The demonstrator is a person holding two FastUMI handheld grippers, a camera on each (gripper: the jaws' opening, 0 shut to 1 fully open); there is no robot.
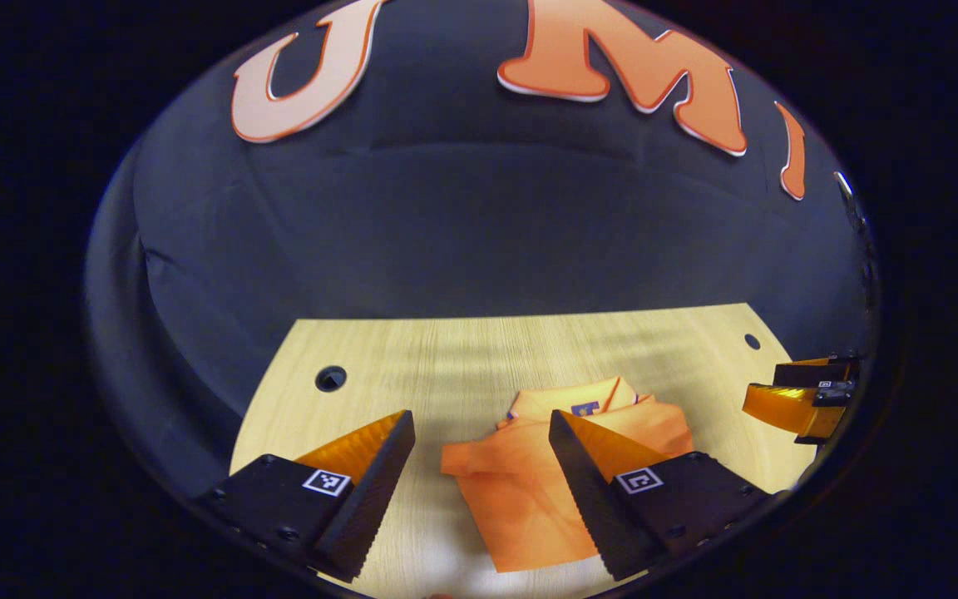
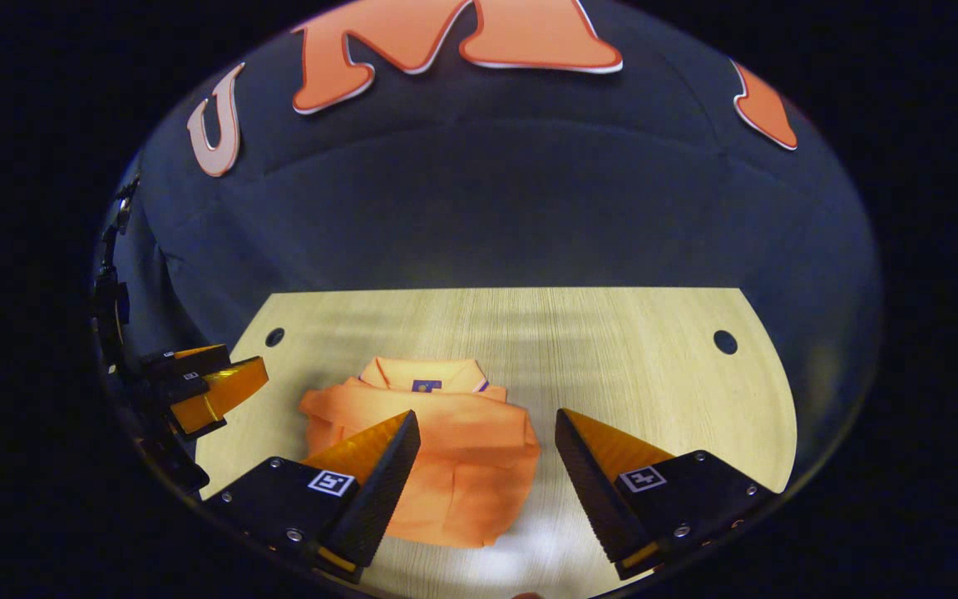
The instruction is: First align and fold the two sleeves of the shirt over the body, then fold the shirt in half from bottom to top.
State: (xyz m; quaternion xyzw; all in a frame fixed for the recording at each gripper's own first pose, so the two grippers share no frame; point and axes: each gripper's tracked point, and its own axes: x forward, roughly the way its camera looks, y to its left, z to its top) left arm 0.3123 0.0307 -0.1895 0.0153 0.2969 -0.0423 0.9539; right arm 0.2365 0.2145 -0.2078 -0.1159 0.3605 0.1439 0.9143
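1. Nearest the lens are my own fingers: my left hand-held gripper point(image 1: 479, 491) and my right hand-held gripper point(image 2: 483, 487) both stand wide apart with nothing between the jaws, hovering above the near edge of the surface point(image 2: 654, 358).
2. The surface is the largest thing here, a pale wood-grain top with small round holes near its far corners; the booth's black cloth wall rises behind it.
3. The shirt point(image 2: 437, 449), orange with a collar at the far end, lies flat on the surface roughly midway between my two hand-held grippers. In the left gripper view the shirt point(image 1: 520, 491) sits partly behind my right-hand finger.
4. Its sleeves look already laid over the body, making a compact, slightly rumpled rectangle, so I judge the sleeve folds done and the bottom-to-top fold to be the step in hand; whether that fold has begun I cannot tell.
5. To do it well, I should bring each hand-held gripper down on a bottom corner of the hem, pinch through all layers so the tucked sleeves do not slide out, lift both corners level and carry them together towards the collar.
6. I should keep both sides moving at the same pace, since uneven travel would skew the fold, and lay the hem just short of the collar before letting go.
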